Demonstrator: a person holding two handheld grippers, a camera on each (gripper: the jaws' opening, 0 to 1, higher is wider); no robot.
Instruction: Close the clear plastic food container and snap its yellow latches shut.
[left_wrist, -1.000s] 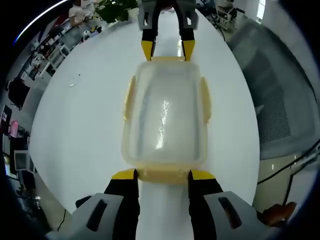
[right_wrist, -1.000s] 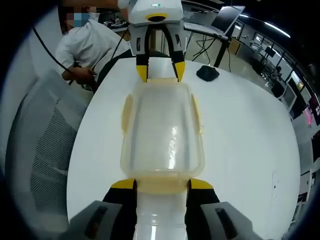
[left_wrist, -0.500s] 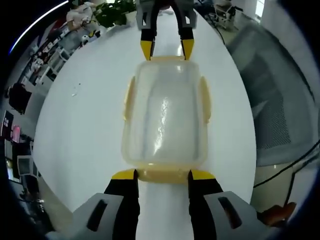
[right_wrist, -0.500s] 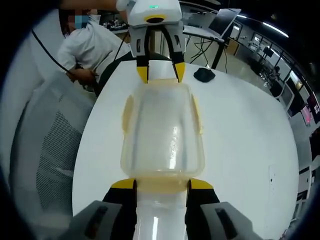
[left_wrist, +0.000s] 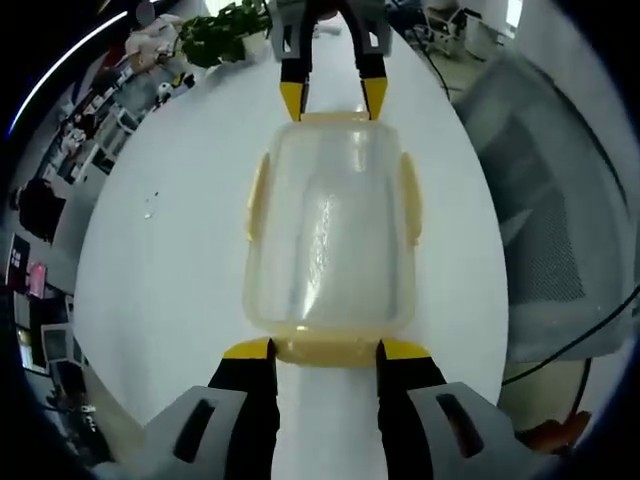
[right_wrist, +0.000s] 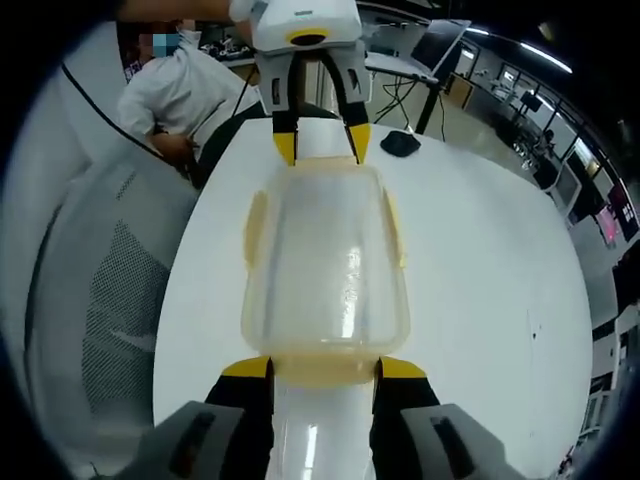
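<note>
Clear container (left_wrist: 330, 235), lid on, centre of white counter (left_wrist: 160, 260). Left gripper (left_wrist: 324, 349) at 6 o'clock, right gripper (left_wrist: 334, 99) at 12, both spread open at the end latches.

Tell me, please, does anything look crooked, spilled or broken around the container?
Nothing stands out. The clear container sits straight on the white table, lid on, with no spill or crack showing. One tool is at each end latch.

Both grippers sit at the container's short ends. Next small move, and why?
Probably press each end latch down. The left gripper brackets the near end latch of the container; the right gripper brackets the far one. Lid looks seated; side latches still flare outward.
</note>
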